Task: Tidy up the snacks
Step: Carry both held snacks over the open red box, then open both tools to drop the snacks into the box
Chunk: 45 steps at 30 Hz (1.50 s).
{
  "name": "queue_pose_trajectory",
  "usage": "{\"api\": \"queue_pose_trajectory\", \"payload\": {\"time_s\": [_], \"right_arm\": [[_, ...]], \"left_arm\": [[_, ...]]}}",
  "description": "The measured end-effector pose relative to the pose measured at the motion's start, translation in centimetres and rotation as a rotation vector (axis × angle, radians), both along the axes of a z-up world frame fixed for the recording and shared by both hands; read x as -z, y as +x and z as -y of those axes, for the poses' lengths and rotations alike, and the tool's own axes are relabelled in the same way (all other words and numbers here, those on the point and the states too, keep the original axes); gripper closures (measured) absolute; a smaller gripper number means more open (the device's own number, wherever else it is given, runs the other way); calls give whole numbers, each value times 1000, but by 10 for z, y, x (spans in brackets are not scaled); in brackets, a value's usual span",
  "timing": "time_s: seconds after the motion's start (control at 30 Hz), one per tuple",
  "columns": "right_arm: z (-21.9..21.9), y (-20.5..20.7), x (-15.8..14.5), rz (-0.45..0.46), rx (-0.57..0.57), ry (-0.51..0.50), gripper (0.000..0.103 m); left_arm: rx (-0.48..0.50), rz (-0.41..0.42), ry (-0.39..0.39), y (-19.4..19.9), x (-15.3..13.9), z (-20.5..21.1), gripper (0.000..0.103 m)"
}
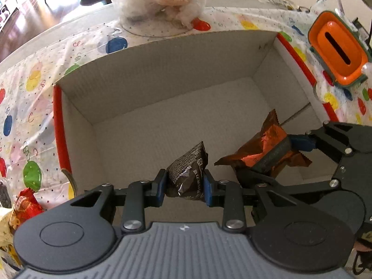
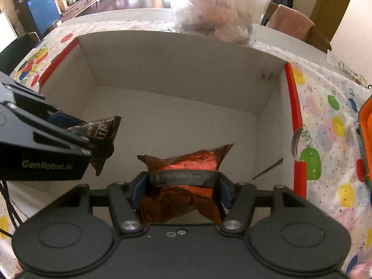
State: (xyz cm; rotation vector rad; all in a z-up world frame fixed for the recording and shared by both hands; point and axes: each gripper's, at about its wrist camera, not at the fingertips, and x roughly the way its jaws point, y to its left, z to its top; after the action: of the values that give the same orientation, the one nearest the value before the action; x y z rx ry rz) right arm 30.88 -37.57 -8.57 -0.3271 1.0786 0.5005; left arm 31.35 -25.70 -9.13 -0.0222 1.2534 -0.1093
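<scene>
Both grippers are loaded and hang over the open box (image 1: pixel 176 69), so the step in hand looks like dropping snacks into it. Nearest in the left wrist view, the left gripper (image 1: pixel 185 184) is closed tight on a dark packet (image 1: pixel 188 169), its blue pads pressing the crinkled wrapper from both sides. Just beside it, the right gripper (image 2: pixel 178 187) is clamped across the middle of an orange packet (image 2: pixel 186 162), a shiny foil pillow with a dark band and crimped ends, puffed and lightly creased. Both packets are held above the near part of the box floor, not touching it. The next move probably calls for lowering a little and opening the jaws, keeping the two grippers apart. Beyond the box, on the balloon-print cloth (image 1: pixel 28 107), stand a clear tub (image 1: pixel 160 2) and an orange container (image 1: pixel 337 51).
</scene>
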Motion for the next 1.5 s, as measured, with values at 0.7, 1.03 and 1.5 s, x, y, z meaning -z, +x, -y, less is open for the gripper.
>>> {"api": "queue_pose_trajectory", "payload": {"time_s": [0.7,1.03,1.5], "right_arm": [[19,-21,-37,67,-26,123,24],[23,-45,-69,114,-34,221,20],[-12,-97,-93,153,-66,301,11]], "left_arm": [[-81,127,-72,-30,-32,-17,49],[-126,253,-96,-70,-69,-32,45],[-155,397,-107,-146,-101,-84,29]]}}
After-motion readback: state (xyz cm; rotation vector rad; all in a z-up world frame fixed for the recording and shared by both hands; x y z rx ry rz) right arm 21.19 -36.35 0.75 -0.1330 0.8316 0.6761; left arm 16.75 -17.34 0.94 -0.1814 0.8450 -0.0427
